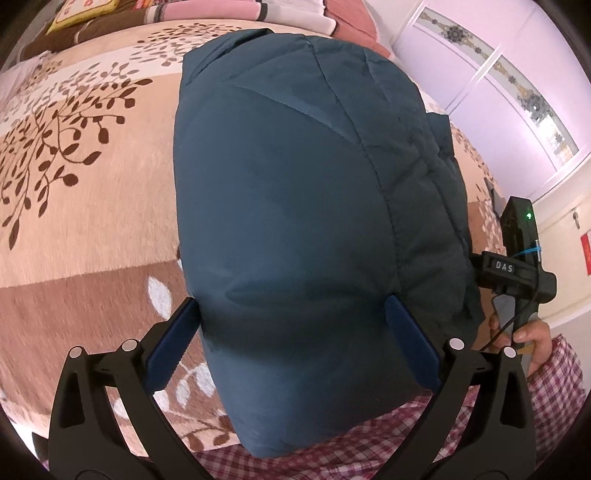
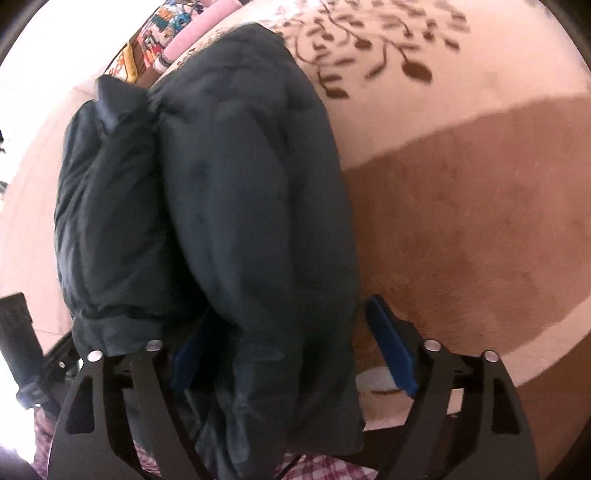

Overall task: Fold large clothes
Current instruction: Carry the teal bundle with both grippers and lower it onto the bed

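Observation:
A dark teal padded jacket (image 1: 288, 184) lies folded into a thick bundle on the bed blanket (image 1: 92, 206). My left gripper (image 1: 295, 332) stands wide open, its blue pads (image 1: 173, 347) straddling the near end of the bundle. In the right wrist view the jacket (image 2: 229, 203) shows as two puffy folded layers. My right gripper (image 2: 291, 339) is open over its near edge; a fold covers part of the left pad, and the right pad (image 2: 391, 347) stands clear of the cloth, over the blanket. The right tool's body (image 1: 517, 266) shows beside the bundle, held by a hand (image 1: 532, 339).
The beige and brown leaf-patterned blanket (image 2: 461, 221) covers the whole bed. Folded bedding and cushions (image 1: 221, 11) are stacked at the far end. A pale wardrobe (image 1: 517, 92) stands at the right. The person's checked sleeve (image 1: 554, 384) is at the near edge.

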`<state>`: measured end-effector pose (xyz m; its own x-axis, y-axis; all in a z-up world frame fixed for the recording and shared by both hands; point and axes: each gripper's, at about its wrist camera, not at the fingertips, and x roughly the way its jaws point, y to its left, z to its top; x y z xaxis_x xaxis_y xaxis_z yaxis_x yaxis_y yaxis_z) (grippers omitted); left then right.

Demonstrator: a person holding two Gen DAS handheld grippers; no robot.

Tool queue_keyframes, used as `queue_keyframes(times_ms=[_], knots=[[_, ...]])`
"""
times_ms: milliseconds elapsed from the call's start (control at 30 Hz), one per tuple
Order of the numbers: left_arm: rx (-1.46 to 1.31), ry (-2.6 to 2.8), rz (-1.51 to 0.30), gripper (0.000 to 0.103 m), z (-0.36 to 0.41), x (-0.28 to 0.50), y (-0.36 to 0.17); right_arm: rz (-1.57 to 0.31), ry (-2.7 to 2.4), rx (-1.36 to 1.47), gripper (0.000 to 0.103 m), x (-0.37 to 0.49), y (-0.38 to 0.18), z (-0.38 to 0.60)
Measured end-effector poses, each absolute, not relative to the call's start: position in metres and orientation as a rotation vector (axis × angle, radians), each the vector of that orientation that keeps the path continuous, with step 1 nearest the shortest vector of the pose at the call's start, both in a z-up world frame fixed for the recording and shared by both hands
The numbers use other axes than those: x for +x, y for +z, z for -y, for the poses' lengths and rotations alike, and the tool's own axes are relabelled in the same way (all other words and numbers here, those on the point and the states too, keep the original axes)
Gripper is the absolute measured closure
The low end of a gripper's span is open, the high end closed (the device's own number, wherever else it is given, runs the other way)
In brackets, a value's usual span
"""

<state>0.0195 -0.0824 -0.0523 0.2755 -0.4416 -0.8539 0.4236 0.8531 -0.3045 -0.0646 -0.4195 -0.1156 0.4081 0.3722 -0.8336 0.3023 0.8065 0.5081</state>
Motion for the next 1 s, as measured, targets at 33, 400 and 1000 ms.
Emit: queue_keyframes(times_ms=[33, 400, 1000], knots=[[-0.016, -0.583, -1.156, 0.004, 0.083, 0.020, -0.053, -1.168, 0.056, 0.679, 0.023, -0.065, -0.117, 0.421], [-0.017, -0.602, -1.161, 0.003, 0.084, 0.025, -0.058, -1.142, 0.067, 0.635, 0.029, -0.072, -0.106, 0.412], [-0.108, -0.695, -1.131, 0.008, 0.071, 0.036, -0.072, -1.127, 0.096, 0.549, 0.060, -0.058, -0.089, 0.375]])
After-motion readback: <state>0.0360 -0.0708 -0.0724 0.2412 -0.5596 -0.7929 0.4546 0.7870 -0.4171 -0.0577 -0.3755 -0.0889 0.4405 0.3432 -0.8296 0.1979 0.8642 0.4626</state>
